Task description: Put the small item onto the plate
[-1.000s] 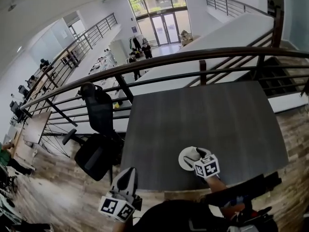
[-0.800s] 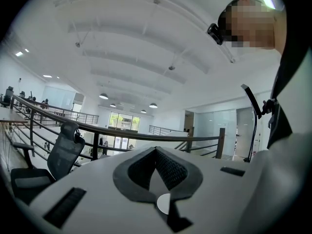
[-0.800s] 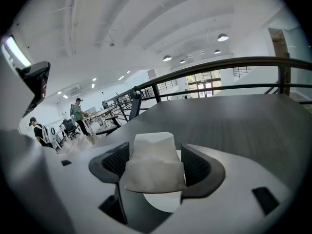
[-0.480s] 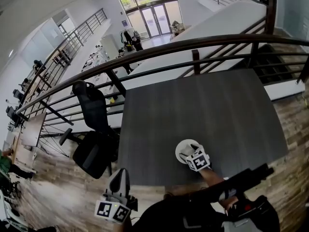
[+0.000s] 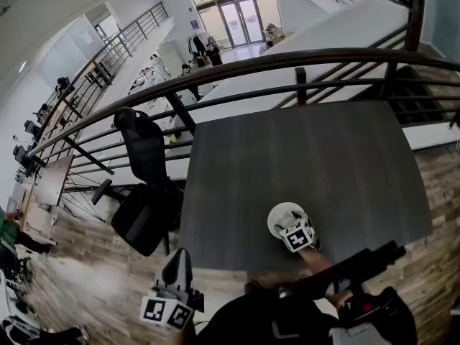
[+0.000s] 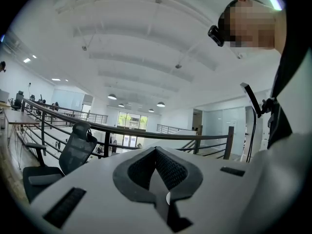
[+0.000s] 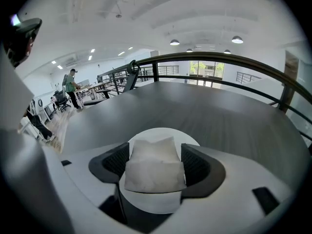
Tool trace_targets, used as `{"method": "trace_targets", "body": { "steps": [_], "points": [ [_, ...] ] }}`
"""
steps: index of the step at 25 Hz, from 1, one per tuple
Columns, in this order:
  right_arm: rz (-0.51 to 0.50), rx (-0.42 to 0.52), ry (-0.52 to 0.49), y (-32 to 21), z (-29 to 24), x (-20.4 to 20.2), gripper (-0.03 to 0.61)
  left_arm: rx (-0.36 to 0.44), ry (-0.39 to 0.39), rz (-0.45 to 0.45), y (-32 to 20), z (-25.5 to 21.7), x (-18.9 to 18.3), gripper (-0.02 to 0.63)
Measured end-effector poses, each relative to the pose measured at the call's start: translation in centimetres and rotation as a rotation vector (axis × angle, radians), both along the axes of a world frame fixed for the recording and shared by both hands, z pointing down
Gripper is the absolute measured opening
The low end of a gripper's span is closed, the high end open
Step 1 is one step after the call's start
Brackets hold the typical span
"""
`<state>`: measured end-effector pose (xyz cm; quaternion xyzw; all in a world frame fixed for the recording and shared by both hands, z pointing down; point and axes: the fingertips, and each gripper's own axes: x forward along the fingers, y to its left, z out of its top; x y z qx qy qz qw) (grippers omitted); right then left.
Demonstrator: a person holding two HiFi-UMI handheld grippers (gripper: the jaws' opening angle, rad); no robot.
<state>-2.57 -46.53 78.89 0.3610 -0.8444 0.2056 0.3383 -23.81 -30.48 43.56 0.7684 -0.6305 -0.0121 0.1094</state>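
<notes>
Legible text, labels, brands, numbers: none.
The only printed marks are black-and-white square patterns without letters or digits. They stand on the left marker cube (image 5: 167, 312) of the left gripper (image 5: 179, 259), lower left of the head view, and on the right marker cube (image 5: 298, 236) of the right gripper (image 5: 288, 220), lower centre.

Since a second ago my right tool (image 5: 289, 225), the small item (image 7: 155, 172) clamped in it, has slid inward over the plate (image 5: 277, 218), so its marker cube (image 5: 297, 236) now sits nearer the plate's middle. My left tool (image 5: 180, 257) has drawn slightly back from the table (image 5: 302, 157) edge.
</notes>
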Motion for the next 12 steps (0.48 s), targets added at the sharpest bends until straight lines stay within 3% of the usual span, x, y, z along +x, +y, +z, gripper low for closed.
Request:
{"method": "trace_targets", "body": {
  "steps": [12],
  "points": [
    [0.006,-0.057,0.077,0.4,2.9,0.5,0.336,-0.021,-0.007,-0.006,-0.2,0.9,-0.6,0.005]
  ]
}}
